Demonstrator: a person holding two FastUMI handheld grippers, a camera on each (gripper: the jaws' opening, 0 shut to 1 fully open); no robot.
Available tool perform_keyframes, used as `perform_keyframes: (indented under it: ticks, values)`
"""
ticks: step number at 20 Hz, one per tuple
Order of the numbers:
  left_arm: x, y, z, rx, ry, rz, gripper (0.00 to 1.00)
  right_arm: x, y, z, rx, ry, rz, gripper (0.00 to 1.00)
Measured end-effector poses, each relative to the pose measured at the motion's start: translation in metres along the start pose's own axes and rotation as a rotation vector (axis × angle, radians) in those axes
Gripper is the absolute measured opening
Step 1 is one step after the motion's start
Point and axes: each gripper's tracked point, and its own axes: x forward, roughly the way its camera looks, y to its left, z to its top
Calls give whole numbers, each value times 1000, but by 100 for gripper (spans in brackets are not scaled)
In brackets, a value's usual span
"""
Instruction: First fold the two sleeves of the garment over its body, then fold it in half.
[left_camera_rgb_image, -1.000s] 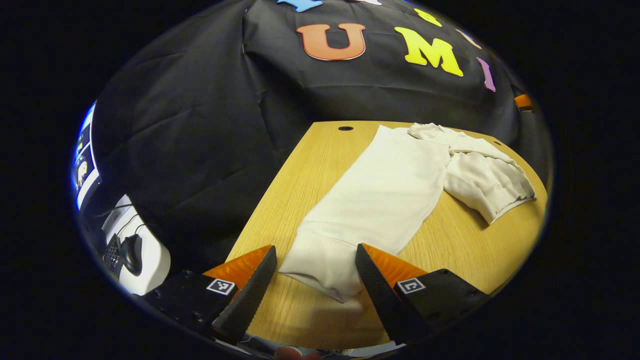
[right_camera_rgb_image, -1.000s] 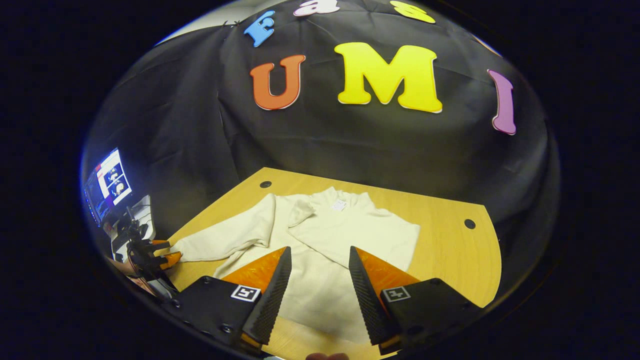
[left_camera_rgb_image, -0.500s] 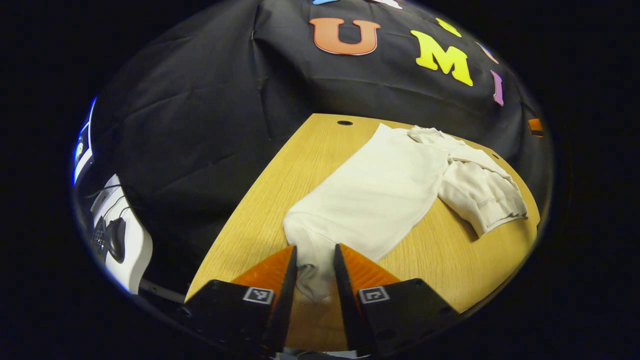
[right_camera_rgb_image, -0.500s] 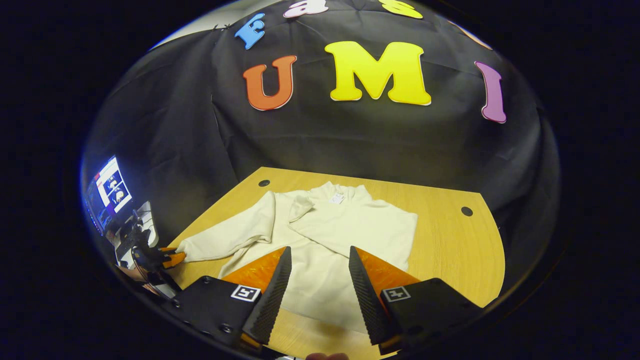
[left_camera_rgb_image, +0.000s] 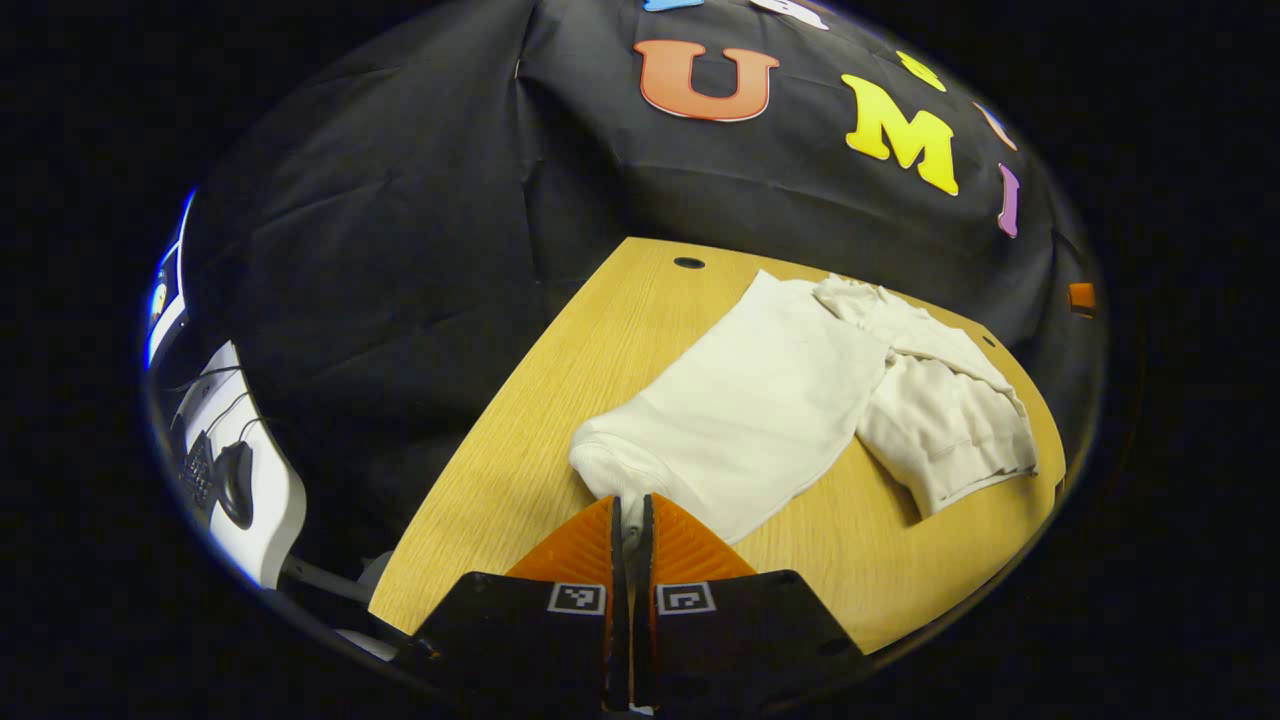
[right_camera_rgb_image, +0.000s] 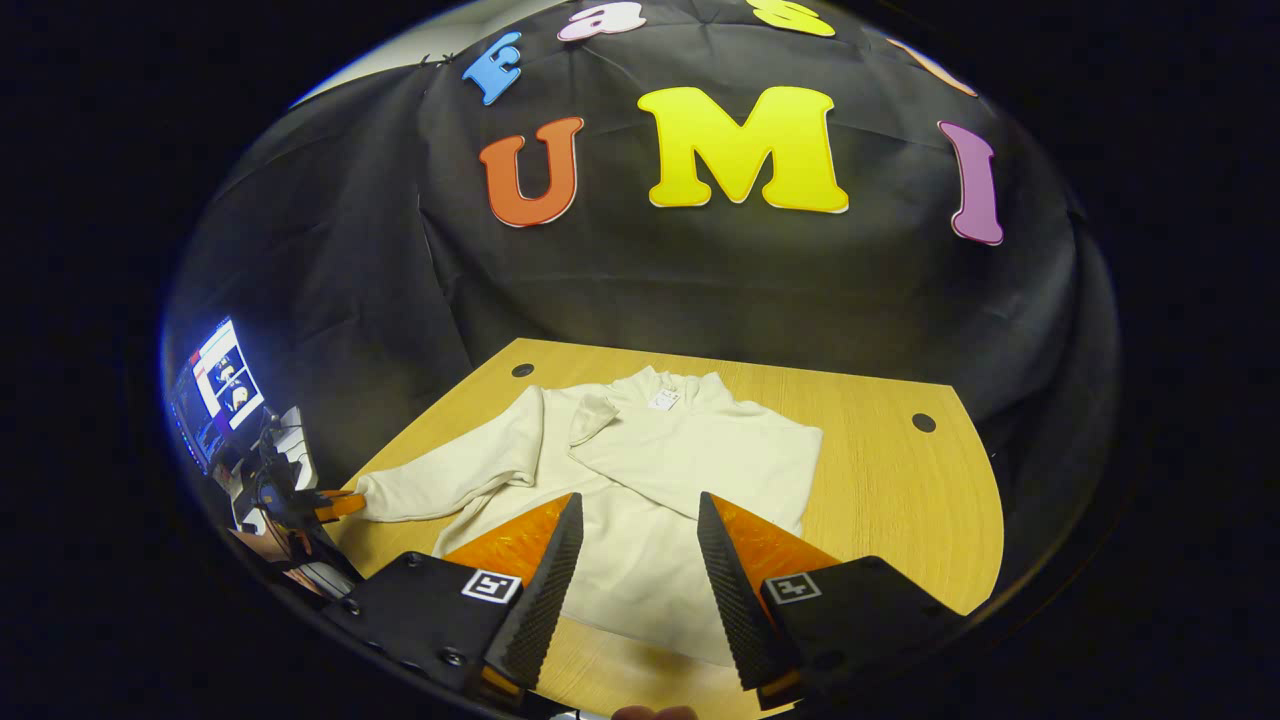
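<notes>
Currently the left gripper (left_camera_rgb_image: 630, 520) is pinched closed on the sleeve cuff (left_camera_rgb_image: 612, 478) of the sweater (right_camera_rgb_image: 650, 480), which lies flat on the table (right_camera_rgb_image: 900, 500). Lift the cuff slightly and carry it across the body, keeping the fabric from dragging. The right gripper (right_camera_rgb_image: 632, 545) hovers with fingers apart, holding nothing.

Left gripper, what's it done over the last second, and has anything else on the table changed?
The left gripper went from open around the cuff of the sweater's outstretched sleeve to shut on it, and the sleeve end has bunched up slightly. The right gripper is still open above the sweater's lower body. The other sleeve stays folded across the chest, and the table is unchanged.
</notes>
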Motion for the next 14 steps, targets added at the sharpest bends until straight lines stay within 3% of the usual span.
perform_keyframes:
  ticks: [6,14]
  values:
    - [-4,-50,91,66,-109,-85,5,-18,-24,19,27,-67,-13,73]
    - [-3,-172,218,111,-256,-283,5,-64,-88,31,132,-194,-76,73]
